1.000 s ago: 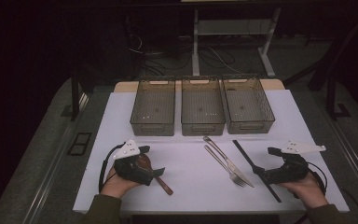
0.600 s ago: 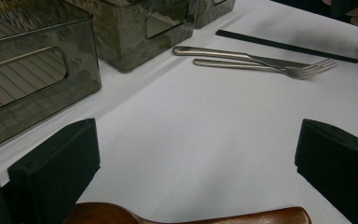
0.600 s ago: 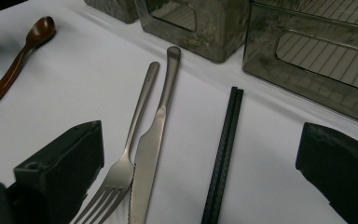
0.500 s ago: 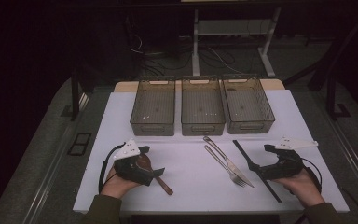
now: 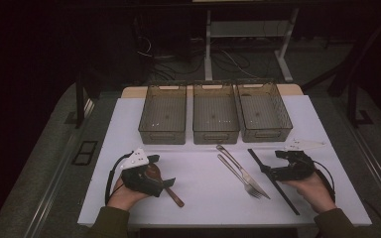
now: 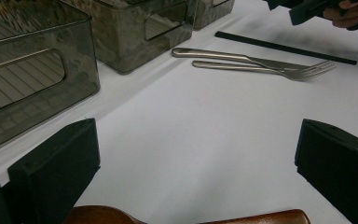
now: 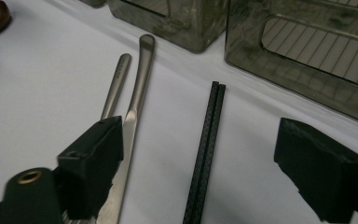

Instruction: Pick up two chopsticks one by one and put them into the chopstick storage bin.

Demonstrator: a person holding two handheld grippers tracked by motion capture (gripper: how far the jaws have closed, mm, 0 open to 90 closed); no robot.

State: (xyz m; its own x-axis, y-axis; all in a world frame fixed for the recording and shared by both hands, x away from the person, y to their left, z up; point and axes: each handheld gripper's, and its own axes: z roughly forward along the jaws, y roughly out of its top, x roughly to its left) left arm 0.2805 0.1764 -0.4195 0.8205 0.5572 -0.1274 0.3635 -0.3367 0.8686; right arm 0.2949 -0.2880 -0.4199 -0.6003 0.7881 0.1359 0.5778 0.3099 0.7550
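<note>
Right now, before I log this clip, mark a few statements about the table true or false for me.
1. Three bins stand in a row at the back of the table. True.
2. The fork lies inside the middle bin. False: it lies on the white table beside the knife.
3. The black chopsticks lie between the right gripper's open jaws. True; the jaws have just been closing.
4. The left gripper is clamped on the knife. False: its jaws stand open over a wooden spoon.
</note>
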